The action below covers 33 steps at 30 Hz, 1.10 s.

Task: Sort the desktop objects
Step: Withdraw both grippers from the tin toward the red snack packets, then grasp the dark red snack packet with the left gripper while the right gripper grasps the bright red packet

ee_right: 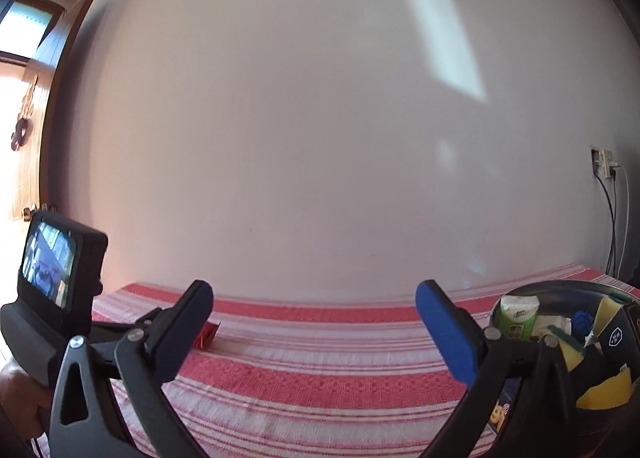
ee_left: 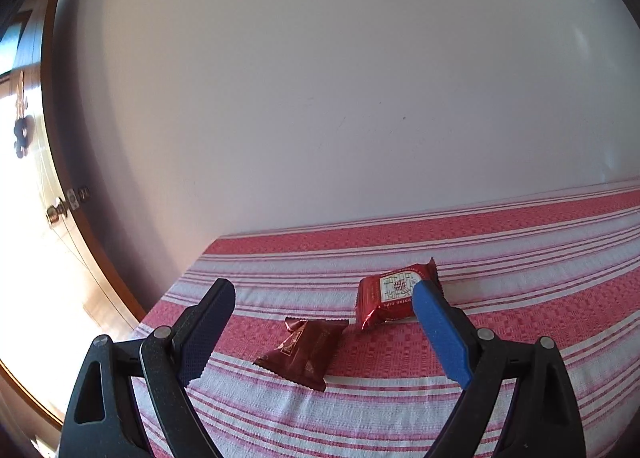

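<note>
In the left wrist view my left gripper (ee_left: 324, 290) is open and empty above the red-striped tablecloth (ee_left: 400, 398). A dark red triangular snack packet (ee_left: 304, 352) lies between its fingers, a little ahead. A bright red square snack packet (ee_left: 394, 296) lies behind it, partly hidden by the right blue pad (ee_left: 440, 334). In the right wrist view my right gripper (ee_right: 314, 294) is open and empty above the cloth. A black bowl (ee_right: 532, 292) at its right holds a green tissue pack (ee_right: 516, 318), yellow sponges (ee_right: 604, 388) and other items.
A white wall (ee_left: 320, 78) stands right behind the table. A wooden door (ee_left: 60, 258) is at the left. The left gripper's body with its screen (ee_right: 52, 258) shows at the left of the right wrist view, with a red packet (ee_right: 206, 336) behind a finger. A wall socket with cables (ee_right: 604, 166) is at the far right.
</note>
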Motion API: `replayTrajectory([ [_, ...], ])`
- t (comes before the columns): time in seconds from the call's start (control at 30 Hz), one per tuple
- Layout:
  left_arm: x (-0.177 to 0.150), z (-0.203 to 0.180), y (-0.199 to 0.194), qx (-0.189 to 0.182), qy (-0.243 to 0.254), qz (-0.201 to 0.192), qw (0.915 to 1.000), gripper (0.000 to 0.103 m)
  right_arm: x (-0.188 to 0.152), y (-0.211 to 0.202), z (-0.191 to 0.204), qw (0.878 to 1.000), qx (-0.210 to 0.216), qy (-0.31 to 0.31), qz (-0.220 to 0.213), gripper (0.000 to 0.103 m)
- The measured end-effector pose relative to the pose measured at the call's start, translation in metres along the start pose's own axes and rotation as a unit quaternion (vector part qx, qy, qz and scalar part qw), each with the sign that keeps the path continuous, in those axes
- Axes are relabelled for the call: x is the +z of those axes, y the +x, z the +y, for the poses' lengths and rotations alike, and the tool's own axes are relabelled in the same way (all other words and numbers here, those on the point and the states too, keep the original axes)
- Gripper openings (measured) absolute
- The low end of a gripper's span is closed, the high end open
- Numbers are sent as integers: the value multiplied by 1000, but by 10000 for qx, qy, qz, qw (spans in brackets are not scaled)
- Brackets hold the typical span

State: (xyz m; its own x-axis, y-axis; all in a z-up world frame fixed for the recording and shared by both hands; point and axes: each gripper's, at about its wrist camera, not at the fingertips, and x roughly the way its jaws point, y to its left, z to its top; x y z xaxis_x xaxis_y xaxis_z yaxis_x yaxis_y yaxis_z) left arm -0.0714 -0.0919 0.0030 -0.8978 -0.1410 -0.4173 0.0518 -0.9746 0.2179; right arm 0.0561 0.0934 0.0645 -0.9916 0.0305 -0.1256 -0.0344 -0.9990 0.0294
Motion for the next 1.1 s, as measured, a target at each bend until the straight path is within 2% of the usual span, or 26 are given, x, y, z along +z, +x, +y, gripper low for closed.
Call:
replayTrajectory([
  [0.13,-1,17,11,-150,-335,268,9990,92,-8,32,0,9935,366,293,1042,103],
  [0.2,-1,21,14,-147,-413,333,9985,92,-10,44,-5,9889,431,658,1264,103],
  [0.27,-2,23,18,-112,-434,398,9982,92,-17,46,9,9834,542,1045,1379,103],
  [0.4,-6,28,25,-95,-484,508,9975,92,-23,68,31,9718,632,1245,1898,103],
  [0.63,-5,41,39,15,-513,811,9954,92,-23,101,72,9713,684,1002,2047,103],
  [0.77,-7,61,54,125,-561,1242,9906,92,-27,100,68,9673,788,1116,2136,103],
  [0.87,-8,89,59,191,-999,1336,9858,92,-29,100,59,9638,785,1333,2169,103],
  [0.97,-9,108,56,-94,-1528,1259,9802,92,-32,106,52,9561,798,1508,2383,103],
  [1.03,-9,104,59,-239,-1508,1319,9794,92,-37,112,52,9508,826,1605,2520,103],
  [1.1,-9,92,65,-390,-1287,1386,9812,92,-39,113,50,9473,842,1674,2600,103],
])
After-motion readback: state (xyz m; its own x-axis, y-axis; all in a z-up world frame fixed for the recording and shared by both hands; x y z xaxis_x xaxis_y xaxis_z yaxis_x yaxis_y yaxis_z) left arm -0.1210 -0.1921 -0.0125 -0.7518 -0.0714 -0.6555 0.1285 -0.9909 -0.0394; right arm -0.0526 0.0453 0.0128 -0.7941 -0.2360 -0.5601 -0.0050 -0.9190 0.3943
